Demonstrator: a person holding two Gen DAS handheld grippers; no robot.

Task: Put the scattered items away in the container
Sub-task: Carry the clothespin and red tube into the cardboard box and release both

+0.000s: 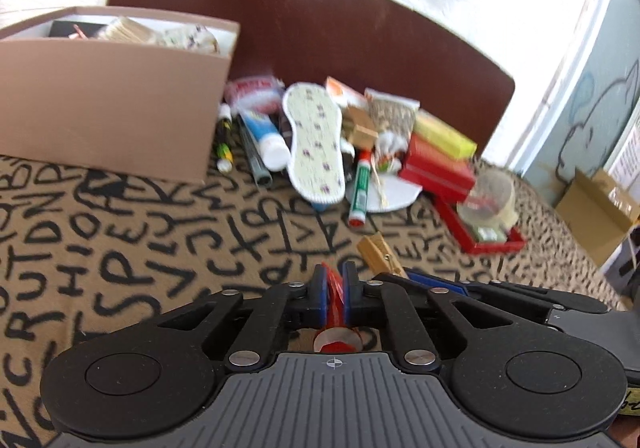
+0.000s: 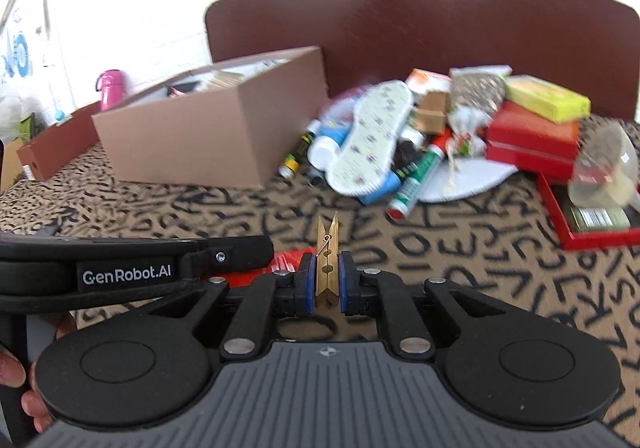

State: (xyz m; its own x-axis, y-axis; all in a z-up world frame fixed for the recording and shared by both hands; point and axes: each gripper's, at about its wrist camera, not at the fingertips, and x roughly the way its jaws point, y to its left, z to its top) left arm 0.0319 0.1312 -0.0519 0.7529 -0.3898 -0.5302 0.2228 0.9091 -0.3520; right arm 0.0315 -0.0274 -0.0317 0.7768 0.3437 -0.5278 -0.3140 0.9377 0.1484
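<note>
My left gripper (image 1: 335, 280) is shut on a red plastic packet (image 1: 335, 298), held above the letter-patterned cloth. My right gripper (image 2: 327, 272) is shut on a wooden clothespin (image 2: 327, 252), which also shows in the left wrist view (image 1: 380, 254). The two grippers are side by side, the left one's body (image 2: 132, 260) just left of the right one. The brown cardboard box (image 1: 108, 104) (image 2: 208, 136) stands at the back left, partly filled. A pile of scattered items lies to its right: a patterned insole (image 1: 316, 140) (image 2: 372, 132), tubes, a green marker (image 1: 360, 188) (image 2: 416, 180), red boxes (image 1: 436, 164).
A dark brown headboard (image 1: 320, 28) runs behind the pile. A red tray (image 2: 592, 224) with a clear tape roll (image 2: 604, 168) sits at the right. A second cardboard box (image 1: 596, 208) stands off the bed at the right. A pink bottle (image 2: 110, 86) stands far left.
</note>
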